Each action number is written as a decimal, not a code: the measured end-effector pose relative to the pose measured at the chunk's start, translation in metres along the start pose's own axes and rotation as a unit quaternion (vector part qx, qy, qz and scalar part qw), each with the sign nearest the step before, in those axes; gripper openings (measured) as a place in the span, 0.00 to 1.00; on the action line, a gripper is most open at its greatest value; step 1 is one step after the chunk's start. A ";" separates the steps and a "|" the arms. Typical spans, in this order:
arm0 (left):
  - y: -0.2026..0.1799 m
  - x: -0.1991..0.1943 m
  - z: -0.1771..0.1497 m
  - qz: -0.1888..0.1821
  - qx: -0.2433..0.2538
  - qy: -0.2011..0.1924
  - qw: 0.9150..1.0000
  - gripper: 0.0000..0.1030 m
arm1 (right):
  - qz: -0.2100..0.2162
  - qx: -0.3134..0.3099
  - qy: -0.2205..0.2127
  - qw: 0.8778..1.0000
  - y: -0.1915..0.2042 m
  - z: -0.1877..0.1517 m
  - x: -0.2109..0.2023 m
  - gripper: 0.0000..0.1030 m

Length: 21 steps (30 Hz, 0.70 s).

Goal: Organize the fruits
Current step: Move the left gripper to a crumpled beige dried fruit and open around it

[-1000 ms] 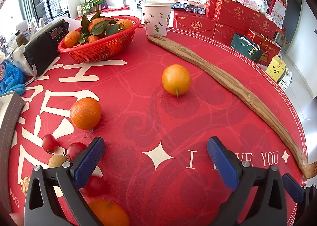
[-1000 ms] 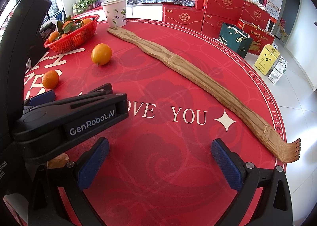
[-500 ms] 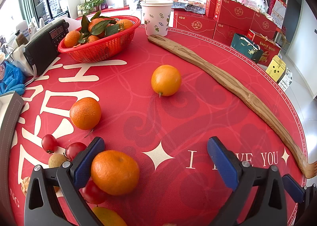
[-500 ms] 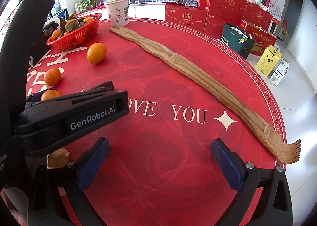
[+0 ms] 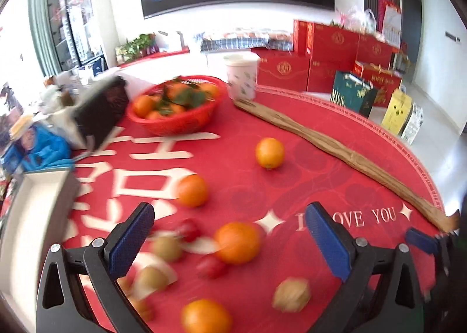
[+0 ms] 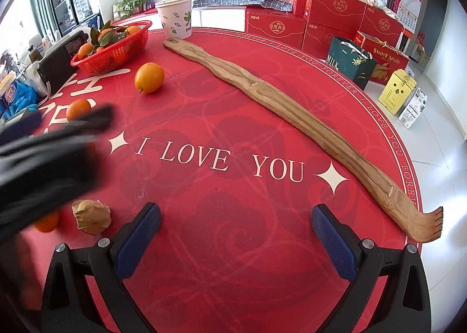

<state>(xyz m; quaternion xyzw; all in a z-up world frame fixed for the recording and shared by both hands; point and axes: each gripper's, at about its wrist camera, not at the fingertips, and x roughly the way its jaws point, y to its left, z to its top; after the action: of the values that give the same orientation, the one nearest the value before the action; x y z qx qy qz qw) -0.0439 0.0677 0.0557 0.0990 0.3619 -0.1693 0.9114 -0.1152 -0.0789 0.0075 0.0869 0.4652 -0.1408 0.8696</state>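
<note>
Left gripper [image 5: 230, 242] spread wide, empty, with an orange [image 5: 237, 242] on the table [image 5: 292, 187] between its fingers; basket [image 5: 178, 108] far ahead-left. Right gripper [image 6: 235, 236] wide, empty over bare cloth

The right gripper [image 6: 235, 241] hangs over the red tablecloth [image 6: 233, 245] with its blue-padded jaws spread wide and nothing between them. Taking the long wooden back scratcher [image 6: 292, 116] as landmark: a yellow-orange fruit [image 6: 149, 77] lies to its left, well apart. Farther left sits a red basket [image 6: 112, 49] of leafy oranges, and a paper cup [image 6: 175, 20] stands just beyond the scratcher's far end. The left gripper [image 6: 43, 157], blurred, crosses the left edge above a papery dried husk [image 6: 92, 216].
</note>
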 end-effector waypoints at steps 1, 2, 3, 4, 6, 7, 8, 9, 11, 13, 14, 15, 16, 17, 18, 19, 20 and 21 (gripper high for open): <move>0.010 -0.007 -0.003 -0.002 -0.006 0.002 1.000 1.00 | 0.000 0.000 0.000 1.000 0.000 0.000 0.000 1.00; 0.021 -0.013 -0.005 -0.003 -0.013 0.005 1.000 1.00 | -0.001 0.001 0.000 1.000 0.000 0.000 0.000 1.00; 0.031 -0.018 -0.009 -0.002 -0.020 0.007 1.000 1.00 | -0.001 0.001 0.000 1.000 0.000 0.000 0.000 1.00; 0.041 -0.023 -0.015 0.004 -0.027 0.010 1.000 1.00 | -0.002 0.002 0.000 1.000 0.000 0.000 0.000 1.00; 0.057 -0.029 -0.032 0.017 -0.032 0.022 0.999 1.00 | -0.003 0.003 0.001 1.000 0.000 0.000 0.000 1.00; 0.060 -0.031 -0.039 0.023 -0.032 0.028 0.999 1.00 | -0.003 0.004 0.001 1.000 0.000 0.001 0.000 1.00; 0.064 -0.033 -0.050 0.027 -0.035 0.035 0.998 1.00 | -0.004 0.004 0.001 1.000 0.000 0.001 0.000 1.00; 0.068 -0.035 -0.059 0.028 -0.038 0.042 0.998 1.00 | -0.004 0.005 0.001 1.000 0.000 0.001 0.001 1.00; 0.075 -0.034 -0.074 0.028 -0.044 0.051 0.997 1.00 | -0.005 0.005 0.001 1.000 0.001 0.001 0.001 1.00; 0.081 -0.032 -0.084 0.034 -0.040 0.060 0.997 1.00 | -0.005 0.005 0.001 1.000 0.000 0.001 0.001 1.00; 0.084 -0.030 -0.088 0.038 -0.042 0.067 0.996 1.00 | -0.005 0.005 0.000 1.000 0.000 0.001 0.001 1.00; 0.088 -0.029 -0.092 0.040 -0.045 0.073 0.996 1.00 | -0.005 0.005 0.000 1.000 0.001 0.001 0.001 1.00; 0.093 -0.027 -0.097 0.039 -0.049 0.081 0.995 1.00 | -0.004 0.004 0.000 1.000 0.000 0.001 0.000 1.00; 0.096 -0.025 -0.100 0.043 -0.050 0.086 0.994 1.00 | -0.004 0.004 0.000 1.000 0.000 0.001 0.000 1.00; 0.100 -0.023 -0.103 0.052 -0.051 0.090 0.993 1.00 | -0.004 0.004 0.000 1.000 0.000 0.001 0.000 1.00; 0.104 -0.021 -0.104 0.049 -0.057 0.085 0.994 1.00 | -0.004 0.004 0.000 1.000 0.000 0.001 0.000 1.00; 0.106 -0.019 -0.103 0.048 -0.061 0.083 0.993 1.00 | -0.004 0.005 0.000 1.000 0.000 0.001 0.000 1.00; 0.107 -0.016 -0.101 0.052 -0.061 0.086 0.993 1.00 | -0.005 0.005 0.000 1.000 0.000 0.001 0.000 1.00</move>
<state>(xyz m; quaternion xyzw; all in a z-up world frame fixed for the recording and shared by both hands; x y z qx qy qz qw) -0.0778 0.2008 0.0001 0.0757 0.4433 -0.0903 0.8886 -0.1143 -0.0793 0.0076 0.0894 0.4651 -0.1474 0.8683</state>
